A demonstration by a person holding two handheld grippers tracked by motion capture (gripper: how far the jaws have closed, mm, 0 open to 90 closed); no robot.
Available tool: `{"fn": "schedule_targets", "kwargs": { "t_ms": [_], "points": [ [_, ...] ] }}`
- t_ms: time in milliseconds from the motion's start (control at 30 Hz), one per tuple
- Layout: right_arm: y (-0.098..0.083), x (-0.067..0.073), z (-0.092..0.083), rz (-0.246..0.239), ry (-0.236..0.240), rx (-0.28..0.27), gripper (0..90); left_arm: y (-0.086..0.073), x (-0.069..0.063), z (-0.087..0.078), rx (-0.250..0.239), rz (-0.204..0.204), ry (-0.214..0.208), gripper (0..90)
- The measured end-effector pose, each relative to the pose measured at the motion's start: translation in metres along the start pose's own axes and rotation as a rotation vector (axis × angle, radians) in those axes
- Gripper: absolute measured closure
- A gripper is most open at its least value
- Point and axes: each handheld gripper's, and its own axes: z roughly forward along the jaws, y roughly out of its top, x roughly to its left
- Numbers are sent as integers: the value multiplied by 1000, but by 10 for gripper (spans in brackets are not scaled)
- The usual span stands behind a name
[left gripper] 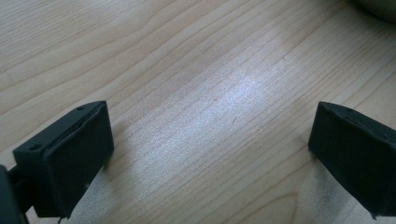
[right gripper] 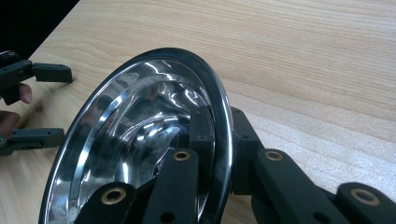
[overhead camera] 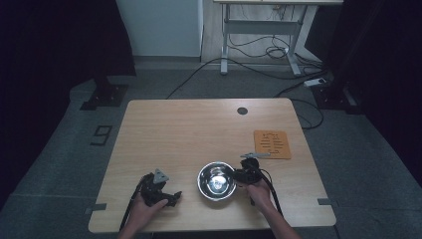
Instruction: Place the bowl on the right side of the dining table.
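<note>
Steel bowl (overhead camera: 217,180) on wooden counter (overhead camera: 199,129), near front edge, between both hands. Right tongs (right gripper: 223,140) clenched on bowl rim: one jaw inside, other outside, at bowl's right side. Left tongs (left gripper: 210,149) released, jaws wide apart over bare counter wood, left of bowl, apart from it. Orange card (overhead camera: 272,144) lies flat beyond right tongs. Small dark round hole (overhead camera: 242,110) near counter's far edge.

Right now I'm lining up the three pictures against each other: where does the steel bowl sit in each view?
High view: the steel bowl sits low and centre on the table, the right tongs at its right rim.
Left gripper view: a curved grey edge in the top right corner, probably the bowl.
Right gripper view: the bowl spreads across the lower left, its rim clamped.
Shared landmark: the wood-grain tabletop.
</note>
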Motion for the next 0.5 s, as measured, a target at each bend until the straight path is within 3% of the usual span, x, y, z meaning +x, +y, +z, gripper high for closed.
{"fn": "schedule_targets", "kwargs": {
  "t_ms": [500],
  "points": [
    [4, -4, -9, 7, 0, -51, 835, 0, 0, 0, -1, -1, 0, 0]
  ]
}}
